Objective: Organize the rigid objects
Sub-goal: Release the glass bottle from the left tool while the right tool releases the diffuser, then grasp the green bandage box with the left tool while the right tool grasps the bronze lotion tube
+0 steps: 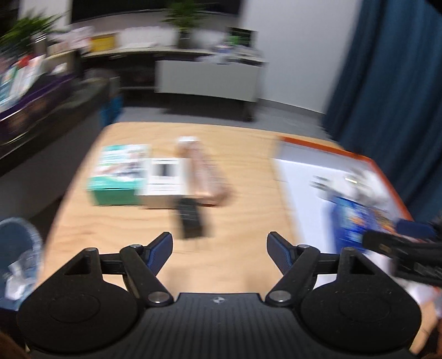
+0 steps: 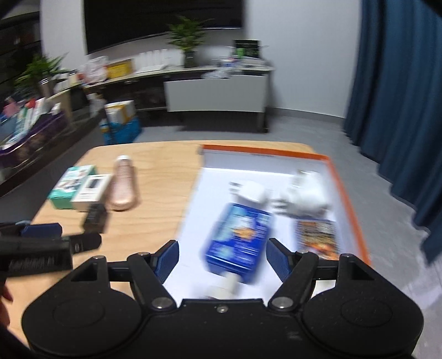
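Partly done — the blue box (image 2: pixel 237 240) and white items sit in the orange-rimmed tray (image 2: pixel 349 198); four objects left of it remain, both grippers (image 1: pixel 219 248) (image 2: pixel 222 255) released, empty.

An office or meeting room; wall screen (image 2: pixel 163 24), long sideboard (image 2: pixel 193 82), potted plants (image 2: pixel 187 38).

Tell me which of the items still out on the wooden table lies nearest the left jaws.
The black remote, lying just ahead of the left gripper; the green box, white box and pink bottle sit behind it.

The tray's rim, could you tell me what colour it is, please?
Orange rim; the right wrist view shows it best.
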`<state>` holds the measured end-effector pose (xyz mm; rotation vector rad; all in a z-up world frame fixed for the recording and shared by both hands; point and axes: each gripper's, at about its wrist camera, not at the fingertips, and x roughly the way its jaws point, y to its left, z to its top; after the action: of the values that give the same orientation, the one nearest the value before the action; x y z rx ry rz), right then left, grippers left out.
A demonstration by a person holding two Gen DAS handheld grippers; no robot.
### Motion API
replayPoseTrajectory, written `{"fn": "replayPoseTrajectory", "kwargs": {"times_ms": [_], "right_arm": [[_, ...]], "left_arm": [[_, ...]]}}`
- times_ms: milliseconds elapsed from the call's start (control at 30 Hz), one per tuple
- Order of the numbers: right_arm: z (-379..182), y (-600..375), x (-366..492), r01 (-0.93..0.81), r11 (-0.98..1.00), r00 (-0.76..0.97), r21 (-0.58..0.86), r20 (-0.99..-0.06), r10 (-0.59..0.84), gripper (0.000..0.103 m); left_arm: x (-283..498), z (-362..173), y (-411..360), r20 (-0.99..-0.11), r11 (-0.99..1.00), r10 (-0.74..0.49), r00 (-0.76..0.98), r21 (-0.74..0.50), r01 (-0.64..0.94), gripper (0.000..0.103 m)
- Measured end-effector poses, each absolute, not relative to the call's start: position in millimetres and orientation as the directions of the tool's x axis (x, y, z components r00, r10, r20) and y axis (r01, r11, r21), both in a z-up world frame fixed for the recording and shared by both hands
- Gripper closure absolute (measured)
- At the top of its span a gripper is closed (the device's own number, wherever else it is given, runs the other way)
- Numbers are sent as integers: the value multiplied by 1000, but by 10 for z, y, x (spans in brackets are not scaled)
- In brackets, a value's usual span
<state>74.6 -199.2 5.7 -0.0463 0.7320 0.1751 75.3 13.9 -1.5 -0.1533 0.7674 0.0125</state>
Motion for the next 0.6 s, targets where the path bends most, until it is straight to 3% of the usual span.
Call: {"fn": "replayPoseTrajectory", "kwargs": {"times_ms": [233,367,533,600], "right_arm": [[24,-1480,850,-290,957,704,12,-675,221,20],[7,-1318,902,-318,948,696,3,-679,236,20],[-44,-1243,992,-319,948,691,2,-684,234,20],[-60,-1233,1037,-315,949,689,4,-687,232,20]], "left_arm": [[1136,-131,901,-715,963,116,690,-89,-253,19],[1401,-174,1081,-726,954,128,676,-97,-285,18],[1667,-255,1120,-724,959,112,681,-100,-263,7],[1743,-271,1091,-722,965,113,682,-84,-249,7]]}}
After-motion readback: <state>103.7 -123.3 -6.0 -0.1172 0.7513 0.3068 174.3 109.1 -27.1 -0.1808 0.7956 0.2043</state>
